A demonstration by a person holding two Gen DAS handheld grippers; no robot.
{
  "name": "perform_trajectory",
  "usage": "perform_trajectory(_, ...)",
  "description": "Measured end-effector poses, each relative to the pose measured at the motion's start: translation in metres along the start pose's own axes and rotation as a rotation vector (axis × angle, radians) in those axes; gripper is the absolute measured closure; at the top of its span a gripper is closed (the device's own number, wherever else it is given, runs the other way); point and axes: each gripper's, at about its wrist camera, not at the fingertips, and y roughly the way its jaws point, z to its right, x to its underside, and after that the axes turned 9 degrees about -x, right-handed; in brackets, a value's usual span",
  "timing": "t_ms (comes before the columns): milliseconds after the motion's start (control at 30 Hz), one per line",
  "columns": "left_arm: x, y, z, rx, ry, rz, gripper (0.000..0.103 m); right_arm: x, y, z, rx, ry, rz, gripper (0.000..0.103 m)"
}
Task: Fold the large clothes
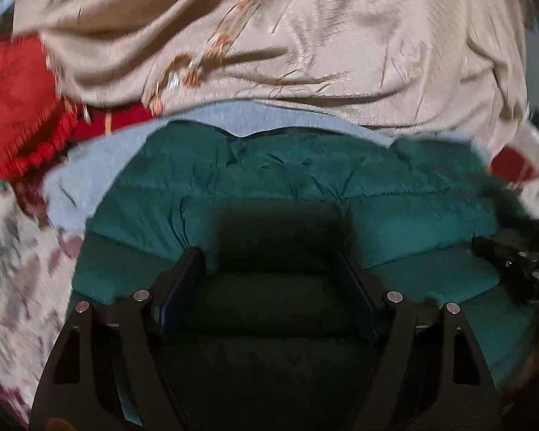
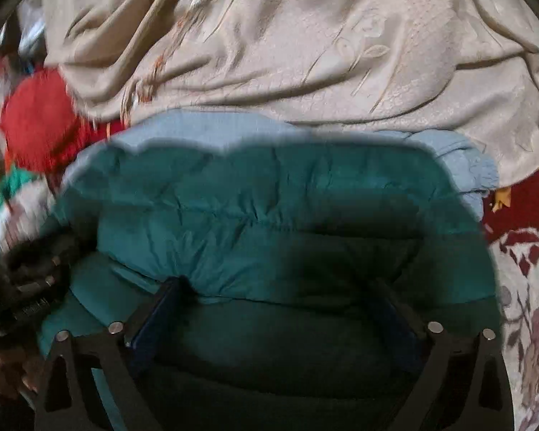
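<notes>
Left gripper: jaws spread wide, fingers straddling a puffy fold of the teal quilted jacket; nothing pinched between them; the cloth merely bulges into the gap.
Right gripper: likewise wide apart, low over the same jacket; its right finger is lost in shadow; no grip on the fabric that I can see.
Jacket: already doubled into a thick bundle lying on a pale blue garment, whose edge peeks out along the far side and left.
Beyond: a crumpled beige embroidered cloth just behind; a red knitted piece to the left; a floral bedcover underneath.
Step in hand, as I judge it: pressing or regripping the fold.
How to do it well: bring both grippers down evenly; close on the near edge only; catch all layers, else the padding springs open; avoid dragging the blue garment along.
</notes>
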Motion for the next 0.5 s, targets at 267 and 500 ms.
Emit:
perform_trajectory(267,0.009,-0.012,-0.006,0.02,-0.03,0.033,0.025,0.002,-0.014,0.003,-0.024,-0.009,-0.003,0.0)
perform_trajectory(500,0.003,-0.022,-0.078,0.019,-0.184,0.036,0.025,0.007,-0.082,0.041,0.074,-0.005,0.158,0.001)
